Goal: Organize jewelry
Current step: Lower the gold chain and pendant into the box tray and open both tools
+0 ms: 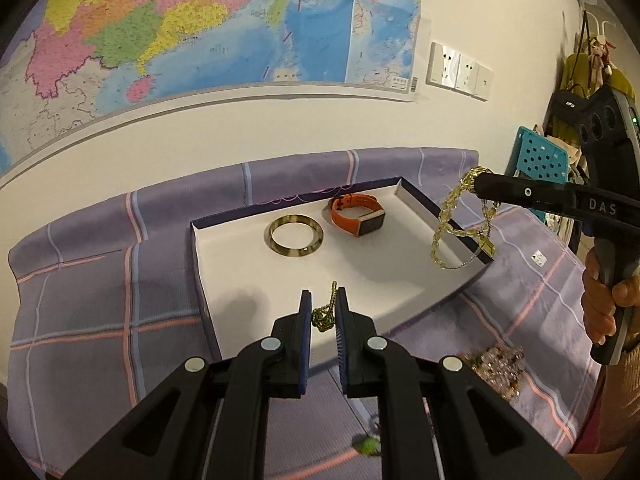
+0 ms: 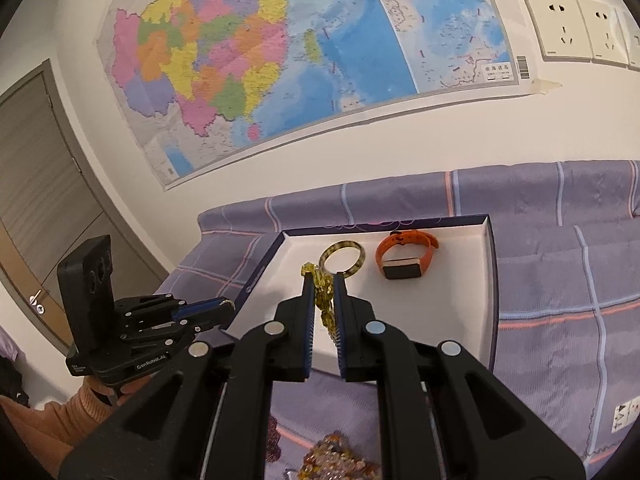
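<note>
While hidden rightward, necklace (image 1: 460, 220) dangles leftward

Left hand-held gripper (image 1: 324, 300) clamped on a thin green-gold chain (image 1: 323, 316) above the near edge of a white tray (image 1: 360, 280). Inside the tray, a bangle (image 1: 295, 236) beside an orange watch (image 1: 358, 216). At right, right hand-held gripper (image 1: 478, 182) gripping a dangling yellow bead necklace (image 1: 448, 224). Underneath, a purple plaid cloth (image 1: 100, 280).
</note>
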### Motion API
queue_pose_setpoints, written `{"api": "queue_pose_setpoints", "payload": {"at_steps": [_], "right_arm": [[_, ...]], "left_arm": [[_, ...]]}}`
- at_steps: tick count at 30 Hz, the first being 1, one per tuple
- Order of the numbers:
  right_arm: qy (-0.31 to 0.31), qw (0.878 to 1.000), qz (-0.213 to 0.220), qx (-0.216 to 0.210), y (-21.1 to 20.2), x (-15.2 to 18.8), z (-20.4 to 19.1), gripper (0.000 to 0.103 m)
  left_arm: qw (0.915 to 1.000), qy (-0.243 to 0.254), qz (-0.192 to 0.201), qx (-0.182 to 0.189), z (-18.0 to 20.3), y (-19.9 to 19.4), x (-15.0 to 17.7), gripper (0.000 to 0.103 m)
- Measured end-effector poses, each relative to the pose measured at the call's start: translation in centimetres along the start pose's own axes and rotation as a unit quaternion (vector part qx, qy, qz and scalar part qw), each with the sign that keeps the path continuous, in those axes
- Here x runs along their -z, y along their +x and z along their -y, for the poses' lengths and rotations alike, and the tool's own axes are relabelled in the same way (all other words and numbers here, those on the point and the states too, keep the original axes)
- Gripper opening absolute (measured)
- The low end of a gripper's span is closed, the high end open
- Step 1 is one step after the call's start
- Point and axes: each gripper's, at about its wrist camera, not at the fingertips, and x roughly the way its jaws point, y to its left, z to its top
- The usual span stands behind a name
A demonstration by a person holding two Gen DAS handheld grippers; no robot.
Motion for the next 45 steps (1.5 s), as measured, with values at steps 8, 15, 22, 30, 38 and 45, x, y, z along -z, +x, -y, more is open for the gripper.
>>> {"api": "queue_pose_setpoints", "payload": {"at_steps": [8, 15, 22, 30, 38, 45], "right_arm": [[0.008, 1.0, -0.005, 0.006, 1.7, -0.7, 1.0, 0.009], [0.017, 1.0, -0.012, 0.009, 2.9, -0.9, 2.1, 0.009], [0.02, 1.0, -0.014, 0.011, 3.7, -1.3, 2.5, 0.009], [0.026, 0.999, -0.018, 0.014, 4.9, -1.5, 3.0, 0.009], [0.029, 0.999, -0.019, 0.015, 5.5, -1.9, 3.4, 0.009], [0.03, 0.999, -0.02, 0.017, 6.1, -2.1, 3.6, 0.009]], "left_arm": [[0.9999, 0.007, -0.012, -0.01, 0.0, 2.1, -1.0, 0.01], [0.9996, 0.012, -0.019, -0.017, 0.0, 3.4, -1.5, 0.01], [0.9993, 0.01, -0.027, -0.025, -0.6, 4.5, -1.8, 0.01], [0.9987, 0.009, -0.038, -0.032, -1.0, 6.0, -2.2, 0.01], [0.9983, 0.01, -0.044, -0.036, -1.0, 6.8, -2.5, 0.01], [0.998, 0.005, -0.051, -0.038, -1.3, 7.3, -2.7, 0.01]]}}
